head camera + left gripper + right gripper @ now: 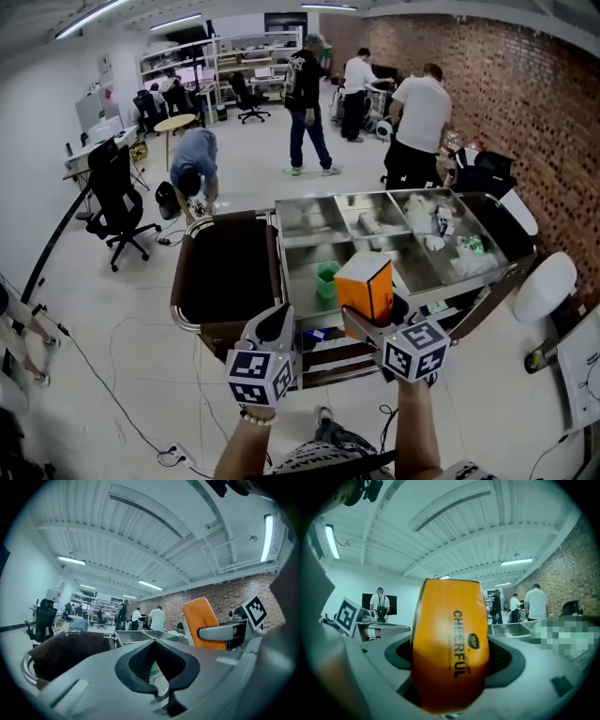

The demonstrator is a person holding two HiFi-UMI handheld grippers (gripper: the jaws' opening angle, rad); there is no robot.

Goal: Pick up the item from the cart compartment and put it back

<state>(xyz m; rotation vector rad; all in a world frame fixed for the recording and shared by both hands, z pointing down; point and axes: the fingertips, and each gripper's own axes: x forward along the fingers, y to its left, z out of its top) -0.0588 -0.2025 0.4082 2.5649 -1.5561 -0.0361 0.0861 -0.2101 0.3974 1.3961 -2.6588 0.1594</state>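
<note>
Head view: right gripper [371, 306] holds one orange box [362, 281].

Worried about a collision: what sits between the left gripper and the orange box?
Nothing: head view shows open air between left gripper and orange box.

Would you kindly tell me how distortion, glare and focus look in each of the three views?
Head view: fisheye bows the brick wall and cart; even light, sharp. Left gripper view: dark round vignette, the strip light blooms, the near left gripper is soft. Right gripper view: the pack fills the centre with a pale sheen, print legible; a mosaic patch sits at right.
</note>
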